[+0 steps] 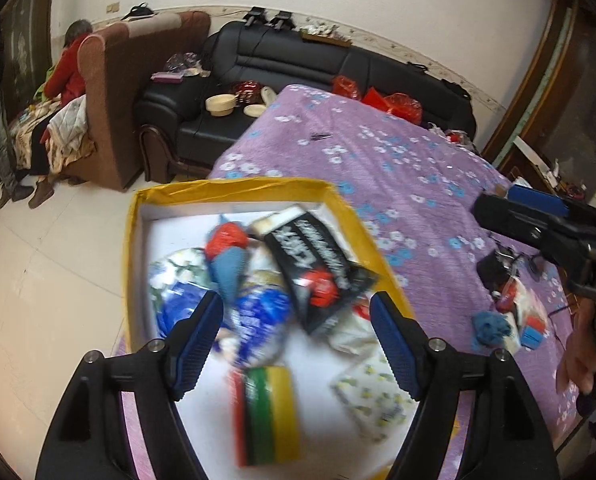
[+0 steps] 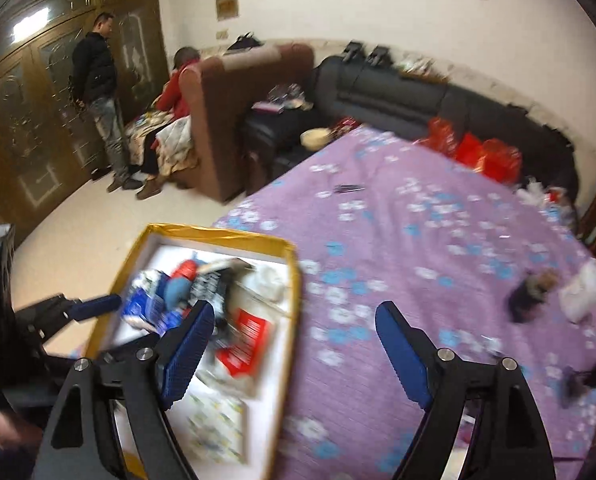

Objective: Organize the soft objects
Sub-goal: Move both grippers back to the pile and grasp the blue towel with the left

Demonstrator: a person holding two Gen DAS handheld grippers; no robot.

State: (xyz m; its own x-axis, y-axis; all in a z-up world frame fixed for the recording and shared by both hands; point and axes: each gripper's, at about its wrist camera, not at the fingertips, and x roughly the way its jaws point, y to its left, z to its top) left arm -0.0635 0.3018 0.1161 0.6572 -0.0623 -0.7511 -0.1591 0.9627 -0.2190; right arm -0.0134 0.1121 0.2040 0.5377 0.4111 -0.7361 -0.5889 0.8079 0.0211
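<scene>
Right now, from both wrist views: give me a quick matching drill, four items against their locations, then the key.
Items:
1. black snack packet
2. cream bowl
3. blue sock
4. red bags

Places:
A. loose on the purple bedspread, outside the box
B. on the black sofa seat
C. inside the yellow-rimmed box
D. far edge of the bed, against the sofa

Pairs: 1-C, 2-B, 3-A, 4-D

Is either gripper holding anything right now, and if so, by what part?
Nothing is held. The left gripper is open above the yellow box, and the right gripper is open over the purple bedspread.
</scene>
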